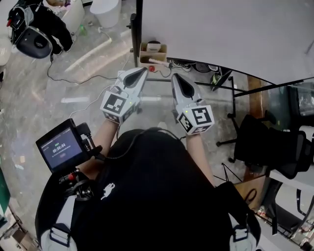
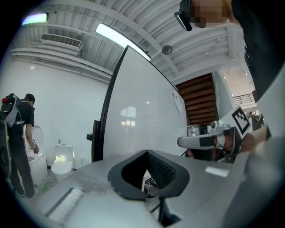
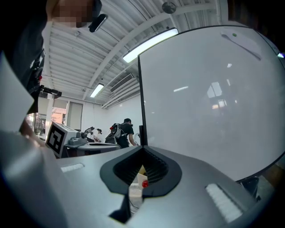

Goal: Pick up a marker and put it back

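Observation:
A small cardboard holder [image 1: 145,49] hangs at the lower edge of the whiteboard [image 1: 221,29]. A marker [image 1: 158,62] with a red end lies across its front. My left gripper [image 1: 143,70] is held level just short of the holder, jaws shut and empty. My right gripper [image 1: 175,77] is beside it to the right, its jaws also closed on nothing. In the left gripper view the shut jaws [image 2: 147,152] face the whiteboard [image 2: 142,116]. Through the hollow of the right gripper [image 3: 142,149] the marker's red end [image 3: 144,183] shows in the right gripper view.
A black office chair [image 1: 267,144] stands to the right, by the board's stand legs [image 1: 230,86]. Cables [image 1: 73,78] run across the floor on the left, near a dark pack [image 1: 34,34] and a white bucket [image 1: 105,11]. Another person [image 2: 18,133] stands far left.

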The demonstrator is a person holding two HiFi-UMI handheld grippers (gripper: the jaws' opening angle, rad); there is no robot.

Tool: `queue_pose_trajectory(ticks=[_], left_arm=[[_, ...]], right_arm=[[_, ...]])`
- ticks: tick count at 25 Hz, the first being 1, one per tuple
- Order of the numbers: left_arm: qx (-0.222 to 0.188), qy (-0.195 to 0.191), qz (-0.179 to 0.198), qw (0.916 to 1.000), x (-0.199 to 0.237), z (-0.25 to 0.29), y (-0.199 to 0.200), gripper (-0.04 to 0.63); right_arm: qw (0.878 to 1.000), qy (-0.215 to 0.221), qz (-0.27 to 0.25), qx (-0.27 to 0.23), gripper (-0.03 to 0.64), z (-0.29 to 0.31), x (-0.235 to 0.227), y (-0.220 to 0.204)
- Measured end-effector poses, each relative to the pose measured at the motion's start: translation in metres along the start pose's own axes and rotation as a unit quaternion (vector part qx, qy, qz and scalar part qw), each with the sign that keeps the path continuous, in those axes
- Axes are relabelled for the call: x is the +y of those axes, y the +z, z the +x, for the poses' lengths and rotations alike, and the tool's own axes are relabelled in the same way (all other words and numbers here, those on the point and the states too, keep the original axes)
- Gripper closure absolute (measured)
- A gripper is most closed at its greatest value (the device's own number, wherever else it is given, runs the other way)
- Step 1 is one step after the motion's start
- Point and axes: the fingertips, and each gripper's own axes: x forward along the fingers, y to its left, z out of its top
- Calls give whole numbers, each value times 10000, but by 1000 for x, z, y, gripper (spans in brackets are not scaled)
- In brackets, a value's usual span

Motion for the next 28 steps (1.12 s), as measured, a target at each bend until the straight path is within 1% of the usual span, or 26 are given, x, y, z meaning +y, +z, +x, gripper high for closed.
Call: queue_pose_trajectory(ticks=[4, 10, 12, 13, 15, 18, 21, 24, 25, 26, 28], left_arm=[[174, 59, 222, 9996, -2, 22, -14, 592], [552, 80, 565, 9968, -19, 81, -44, 591], [638, 84, 609, 9961, -22, 96, -51, 588], [668, 80, 608, 9959, -23, 99, -54, 568], [707, 63, 645, 9954, -24, 95, -53, 557], [816, 52, 966, 9920, -24, 84, -50, 529], [1033, 103, 1469, 9837, -23, 89, -54, 490], [1120, 243, 1765, 9776, -22, 102, -63, 476], [1151, 268, 1928, 9741, -22, 104, -67, 474], [1208, 266, 2167, 9684, -23, 105, -71, 469], [1356, 222, 2747, 9517, -26, 106, -78, 466]], right_arm=[[9999, 113, -27, 86, 607, 4, -21, -4], [9997, 167, 88, 167, 607, 6, -78, -16], [9996, 182, 113, 187, 607, 6, -92, -19], [9996, 188, 114, 196, 607, 6, -94, -20], [9995, 202, 110, 201, 607, 6, -88, -18], [9995, 230, 103, 197, 607, 4, -73, -14], [9994, 241, 114, 210, 607, 4, -74, -14], [9993, 250, 117, 239, 607, 6, -83, -18], [9993, 256, 111, 246, 607, 7, -84, -19], [9993, 262, 103, 251, 607, 7, -84, -19], [9993, 269, 89, 256, 607, 7, -83, -18]])
